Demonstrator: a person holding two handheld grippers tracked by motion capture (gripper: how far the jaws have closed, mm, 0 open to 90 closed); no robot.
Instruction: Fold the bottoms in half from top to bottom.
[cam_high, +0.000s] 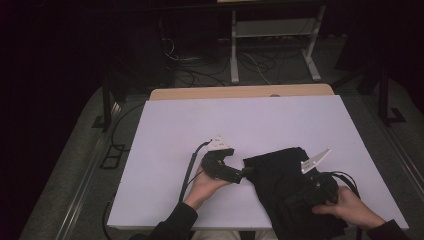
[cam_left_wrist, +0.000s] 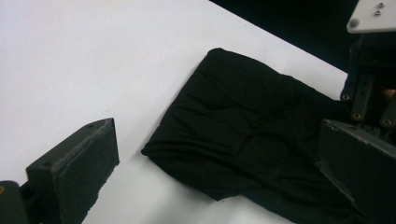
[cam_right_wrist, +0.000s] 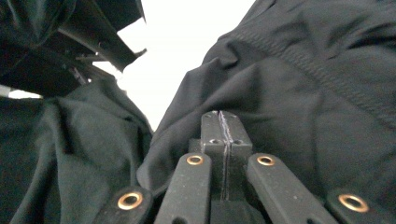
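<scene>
High view: I keep the cloth (cam_high: 285, 187) at the table's (cam_high: 175, 125) five o'clock, left gripper (cam_high: 243, 173) at its nine o'clock edge, right gripper (cam_high: 300, 197) on it. Left gripper view: jaws wide apart, empty, flanking the cloth (cam_left_wrist: 243, 135). Right gripper view: jaws pressed together, whether pinching a fold I cannot tell. Folding seems underway; next, I judge, the left jaws must close on the edge.

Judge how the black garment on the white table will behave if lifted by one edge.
The black garment is creased and folded, so it would likely drape limply. It looks thin, probably light. Pushed, it would likely bunch rather than slide whole on the table.
</scene>
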